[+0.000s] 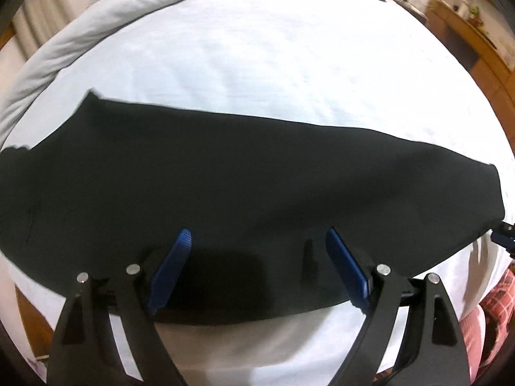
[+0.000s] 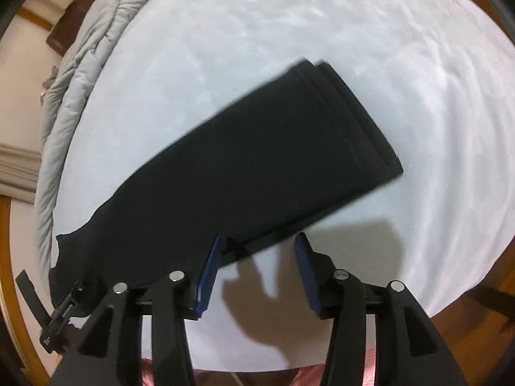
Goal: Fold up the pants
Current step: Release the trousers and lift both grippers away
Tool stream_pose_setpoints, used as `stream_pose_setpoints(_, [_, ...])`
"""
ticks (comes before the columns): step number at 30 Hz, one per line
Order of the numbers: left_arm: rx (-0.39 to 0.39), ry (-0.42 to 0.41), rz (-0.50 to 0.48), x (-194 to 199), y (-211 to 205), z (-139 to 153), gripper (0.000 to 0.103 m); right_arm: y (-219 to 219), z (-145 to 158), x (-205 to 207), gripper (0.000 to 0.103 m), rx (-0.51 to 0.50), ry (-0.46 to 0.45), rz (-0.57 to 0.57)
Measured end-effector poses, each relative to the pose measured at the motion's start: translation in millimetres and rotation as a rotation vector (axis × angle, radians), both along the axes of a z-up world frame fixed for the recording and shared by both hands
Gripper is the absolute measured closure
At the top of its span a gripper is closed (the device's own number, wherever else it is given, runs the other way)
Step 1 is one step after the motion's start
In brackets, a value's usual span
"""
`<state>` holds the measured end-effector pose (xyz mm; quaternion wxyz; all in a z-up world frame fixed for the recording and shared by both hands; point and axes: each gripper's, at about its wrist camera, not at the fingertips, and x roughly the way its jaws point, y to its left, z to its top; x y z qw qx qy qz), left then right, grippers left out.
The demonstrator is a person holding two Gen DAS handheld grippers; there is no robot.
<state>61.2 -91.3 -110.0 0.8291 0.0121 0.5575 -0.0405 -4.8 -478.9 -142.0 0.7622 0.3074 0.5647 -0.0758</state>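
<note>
Black pants [image 1: 244, 177] lie flat on a white bed sheet [image 1: 273, 64], folded lengthwise into a long band. In the right wrist view the pants [image 2: 257, 160] run diagonally, with the stacked leg cuffs at the upper right. My left gripper [image 1: 257, 241] is open with blue pads, hovering over the near edge of the pants and holding nothing. My right gripper [image 2: 257, 244] is open above the near edge of the pants and the sheet [image 2: 354, 64], also empty. The right gripper's tip [image 1: 503, 236] shows at the right edge of the left wrist view.
A rolled grey duvet [image 1: 48, 58] lies along the bed's far left side, also in the right wrist view [image 2: 83, 64]. A wooden bed frame [image 2: 9, 257] borders the mattress. Wooden furniture [image 1: 466, 22] stands at the back right. Red plaid fabric [image 1: 495, 296] is at the near right.
</note>
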Motion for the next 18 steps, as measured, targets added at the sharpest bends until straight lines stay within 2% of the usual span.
stream_pose_setpoints(2, [0.027,0.008,-0.005,5,-9,-6,0.016,0,-6,3,0.054,-0.004,0.022,-0.003])
stream_pose_setpoints(5, [0.008,0.027,0.019,8,-7,-12,0.016,1,-14,7,0.049,-0.009,0.016,-0.011])
stream_pose_setpoints(11, [-0.006,0.031,0.026,11,8,-18,0.015,-21,-34,11,0.045,0.116,-0.081,-0.103])
stream_pose_setpoints(12, [-0.007,0.034,0.028,10,7,-19,0.015,-25,-35,9,0.048,0.129,-0.096,-0.113])
stream_pose_setpoints(14, [-0.011,0.041,0.038,14,6,-18,0.014,-32,-31,9,0.064,0.140,-0.146,-0.128])
stream_pose_setpoints(15, [-0.016,0.042,0.041,15,7,-19,0.014,-33,-30,11,0.067,0.141,-0.160,-0.128])
stream_pose_setpoints(16, [-0.018,0.044,0.042,21,9,-21,0.013,-34,-31,15,0.080,0.157,-0.180,-0.127])
stream_pose_setpoints(17, [-0.018,0.046,0.042,22,10,-22,0.013,-37,-31,18,0.088,0.169,-0.195,-0.119])
stream_pose_setpoints(18, [-0.015,0.049,0.041,23,10,-23,0.013,-39,-30,20,0.090,0.178,-0.210,-0.107])
